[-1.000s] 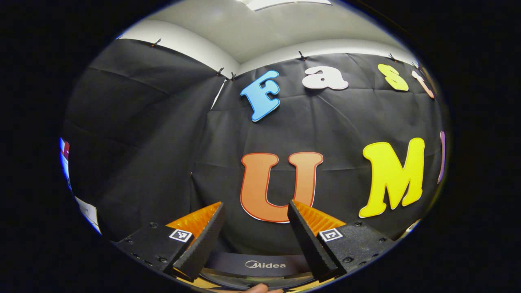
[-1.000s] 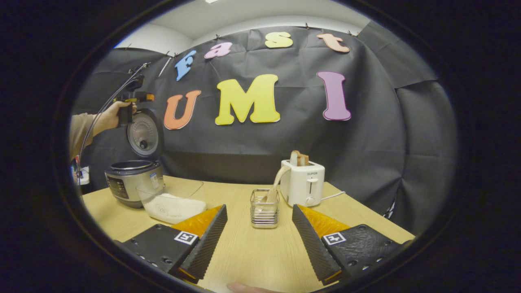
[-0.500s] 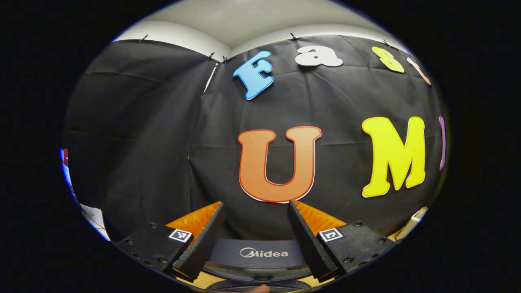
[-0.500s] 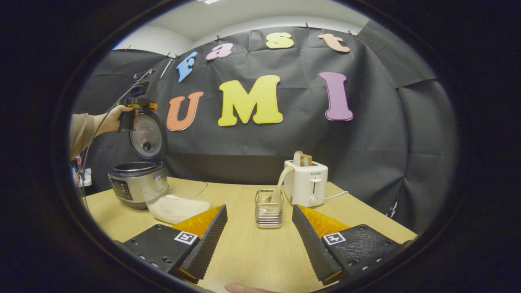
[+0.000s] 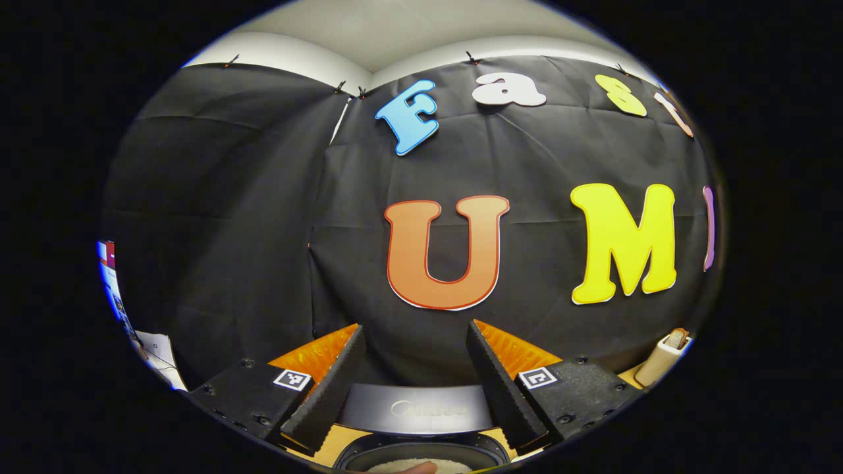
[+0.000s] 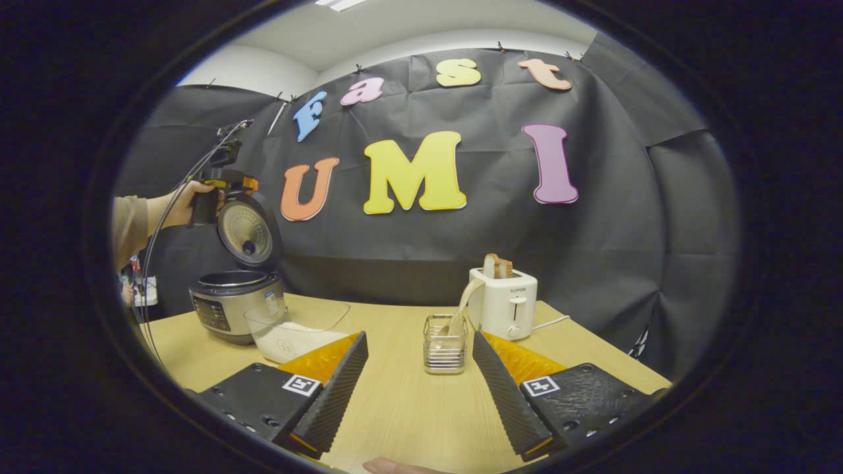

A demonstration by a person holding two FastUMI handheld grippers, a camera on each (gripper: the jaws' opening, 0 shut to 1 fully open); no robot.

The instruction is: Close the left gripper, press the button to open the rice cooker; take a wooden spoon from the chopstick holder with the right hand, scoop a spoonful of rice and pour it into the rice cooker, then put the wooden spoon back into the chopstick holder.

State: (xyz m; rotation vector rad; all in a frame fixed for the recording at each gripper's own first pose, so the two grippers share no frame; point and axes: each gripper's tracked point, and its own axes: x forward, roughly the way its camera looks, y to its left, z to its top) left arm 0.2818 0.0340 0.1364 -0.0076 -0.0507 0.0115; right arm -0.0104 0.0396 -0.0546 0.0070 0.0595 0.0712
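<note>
Rice cooker (image 6: 234, 306), metal-bodied with a dark control panel, stood at the left of the right gripper view on the wooden table (image 6: 408, 401), its lid (image 6: 247, 230) upright, so the opening step was judged done. Left gripper (image 6: 227, 181), held in a hand (image 6: 191, 201) at the lid's top edge, was seen in its own view (image 5: 411, 368) with fingers parted and nothing between them, the open pot low in frame. Right gripper (image 6: 418, 388) hung wide apart and empty above the table at lower centre. Wooden spoon (image 6: 461, 309), pale, leaned in the wire chopstick holder (image 6: 446, 352) at centre, just beside a white toaster (image 6: 507, 303). Clear rice container (image 6: 296, 332), white rice inside, sat just beside the cooker. Spoon fetching, scooping, pouring and return all appeared outstanding.
</note>
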